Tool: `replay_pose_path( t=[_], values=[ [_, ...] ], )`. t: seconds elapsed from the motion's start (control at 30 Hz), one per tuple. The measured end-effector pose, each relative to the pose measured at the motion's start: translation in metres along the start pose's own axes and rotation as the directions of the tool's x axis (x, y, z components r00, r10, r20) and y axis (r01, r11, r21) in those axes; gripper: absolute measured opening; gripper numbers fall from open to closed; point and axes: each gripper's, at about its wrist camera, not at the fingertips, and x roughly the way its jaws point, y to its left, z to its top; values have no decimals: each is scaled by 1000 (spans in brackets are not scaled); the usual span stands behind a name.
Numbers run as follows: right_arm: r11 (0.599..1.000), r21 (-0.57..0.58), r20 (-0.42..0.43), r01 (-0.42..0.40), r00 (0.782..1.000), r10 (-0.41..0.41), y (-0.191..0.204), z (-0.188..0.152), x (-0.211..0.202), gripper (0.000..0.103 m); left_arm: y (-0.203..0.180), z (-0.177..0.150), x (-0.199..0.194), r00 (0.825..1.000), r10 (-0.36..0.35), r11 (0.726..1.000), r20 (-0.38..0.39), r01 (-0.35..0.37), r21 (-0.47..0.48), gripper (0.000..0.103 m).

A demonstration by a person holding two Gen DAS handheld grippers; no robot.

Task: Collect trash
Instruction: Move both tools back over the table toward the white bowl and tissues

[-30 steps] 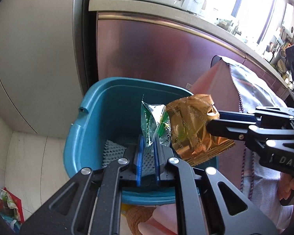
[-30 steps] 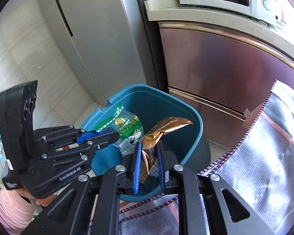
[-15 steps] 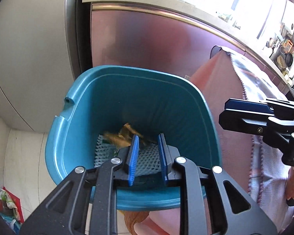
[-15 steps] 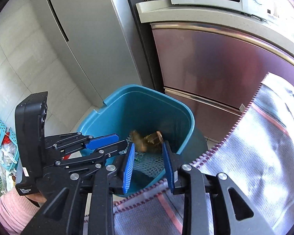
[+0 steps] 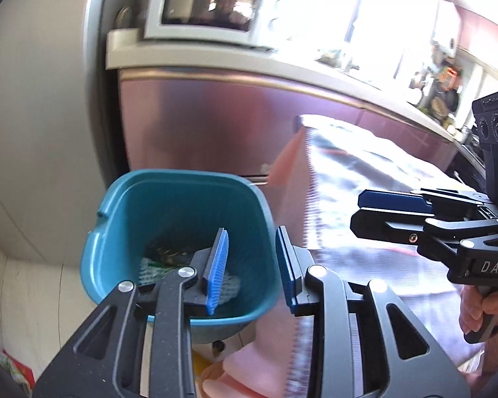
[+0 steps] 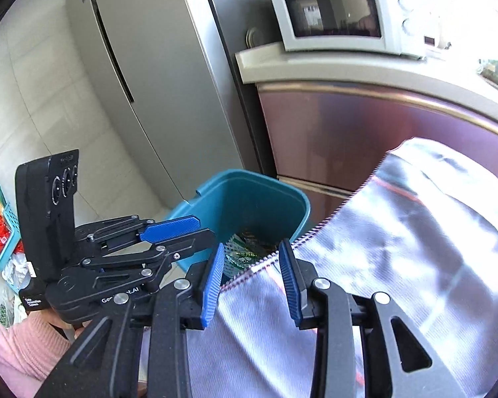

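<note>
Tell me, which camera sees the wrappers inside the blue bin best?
The right wrist view. There the wrappers show green and gold at the bottom of the blue bin, between the open fingers of the right gripper. In the left wrist view the wrappers are dark, blurry and partly hidden by the left gripper.

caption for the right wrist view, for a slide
Open right gripper above cloth-covered table, facing the teal bin holding dropped wrappers.

Steel fridge (image 6: 156, 76), white microwave (image 6: 342, 16), tiled floor (image 6: 33, 99)

Home kitchen: microwave (image 6: 342, 16), fridge (image 6: 156, 76).
</note>
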Motion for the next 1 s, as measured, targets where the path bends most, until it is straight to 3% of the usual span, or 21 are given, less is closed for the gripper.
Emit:
replay_pose_path(
  t=[0.23,0.47,0.8,1.0],
  values=[
    [998,52,109,31,993,-36,-14,-22,-68,37,-53,-1,-24,991,-134,988,22,131,84,31],
    [978,166,156,124,976,-150,-45,-63,-131,41,-121,-10,-26,966,-259,950,-20,259,177,32],
    [897,329,144,297,922,-358,-91,-134,-202,43,-213,-36,-14,923,-365,879,-119,384,282,33],
    [846,406,127,346,895,-427,-114,-164,-226,43,-245,-43,3,906,-388,851,-168,422,311,33]
  ],
)
